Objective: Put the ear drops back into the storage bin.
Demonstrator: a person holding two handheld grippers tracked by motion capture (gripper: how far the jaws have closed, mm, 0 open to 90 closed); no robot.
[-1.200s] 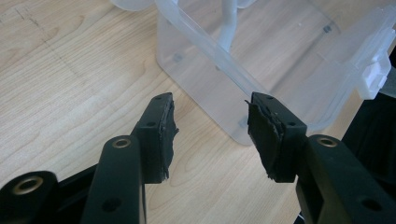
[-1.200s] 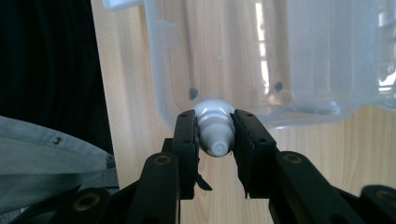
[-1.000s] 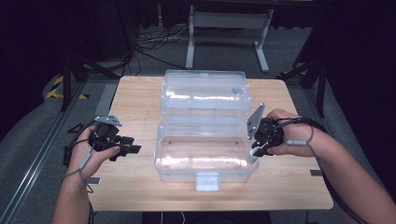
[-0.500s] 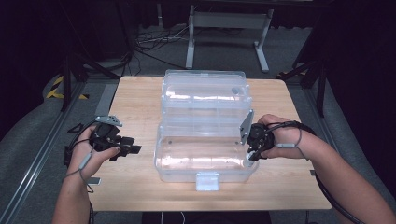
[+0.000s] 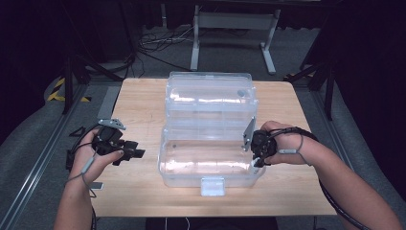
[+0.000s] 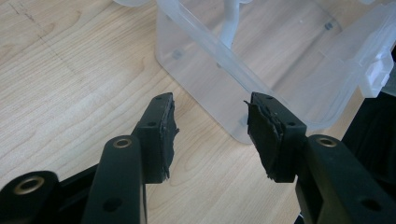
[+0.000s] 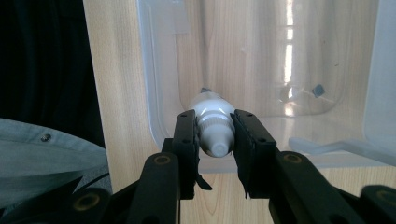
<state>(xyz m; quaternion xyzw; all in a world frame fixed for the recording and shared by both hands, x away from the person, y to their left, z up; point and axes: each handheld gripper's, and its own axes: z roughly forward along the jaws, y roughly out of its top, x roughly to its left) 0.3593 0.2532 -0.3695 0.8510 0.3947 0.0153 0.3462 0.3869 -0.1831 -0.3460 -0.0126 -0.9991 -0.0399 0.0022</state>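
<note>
My right tongs (image 7: 214,135) grip a small white plastic bottle (image 7: 212,122) by its cap, over the open clear plastic box (image 5: 210,143). My left tongs (image 6: 210,128) stand open above the wooden bench (image 5: 139,100), beside the box.

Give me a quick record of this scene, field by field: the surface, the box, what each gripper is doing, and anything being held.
surface: wooden table
container: clear plastic box, lid open, lying flat on the table
left gripper: open, holding nothing, beside the box's left wall
right gripper: shut on a small white bottle, at the box's right side
bottle position: gripped near its cap end, its body pointing into the box
box contents: nothing else visible inside
</note>
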